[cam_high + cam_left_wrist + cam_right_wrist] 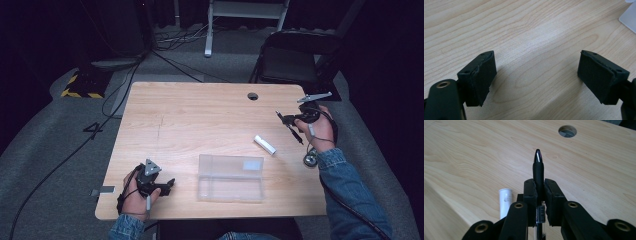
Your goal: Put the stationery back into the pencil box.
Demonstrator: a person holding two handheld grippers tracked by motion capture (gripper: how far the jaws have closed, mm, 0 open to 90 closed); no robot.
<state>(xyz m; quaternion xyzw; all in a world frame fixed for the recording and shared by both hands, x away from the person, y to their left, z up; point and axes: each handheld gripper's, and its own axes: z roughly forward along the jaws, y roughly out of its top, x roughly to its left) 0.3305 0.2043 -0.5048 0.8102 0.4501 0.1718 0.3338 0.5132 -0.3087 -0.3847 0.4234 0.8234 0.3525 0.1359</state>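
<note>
High view: the right gripper (286, 120) is held above the table's (200, 115) far right part, its jaws clamped on a black pen (295, 134), while a white tube (264, 144) lies just to its near left and a clear plastic case (230, 178) sits near the table's near edge. The right gripper view shows the pen (538, 170) pinched between the two pads, its tip pointing toward the round hole (567, 131). The left gripper (161, 187) rests at the near left, its jaws wide apart over bare wood, left of the case.
</note>
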